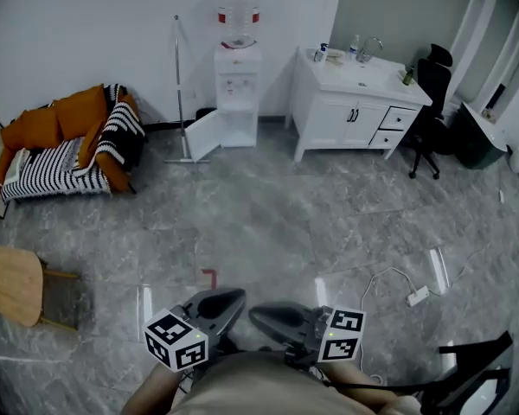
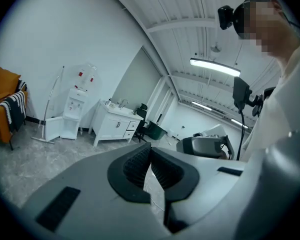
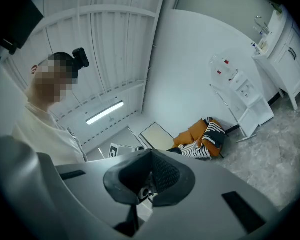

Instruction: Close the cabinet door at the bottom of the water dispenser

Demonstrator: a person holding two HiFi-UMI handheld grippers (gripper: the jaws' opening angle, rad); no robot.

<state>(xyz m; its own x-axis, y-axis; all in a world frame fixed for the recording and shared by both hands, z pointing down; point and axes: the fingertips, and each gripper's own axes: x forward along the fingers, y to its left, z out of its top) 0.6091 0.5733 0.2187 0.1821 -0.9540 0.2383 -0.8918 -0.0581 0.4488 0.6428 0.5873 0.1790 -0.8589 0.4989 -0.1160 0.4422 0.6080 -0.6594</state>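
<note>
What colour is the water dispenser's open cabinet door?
White. The cabinet door shows best in the head view.

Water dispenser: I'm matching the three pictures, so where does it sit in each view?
Head view: water dispenser top centre, against the far wall.
Left gripper view: left of middle, small.
Right gripper view: right side, tilted.
Shared landmark: white sink cabinet beside it.

- My head view looks steeply down; the water dispenser [image 1: 238,85] sits far off, near the top of the frame.
- My left gripper view looks low across the floor [image 2: 20,164] toward it.
- My right gripper view is rolled and tilted upward.
- All 3 views share the water dispenser and the sofa [image 1: 65,158].
</note>
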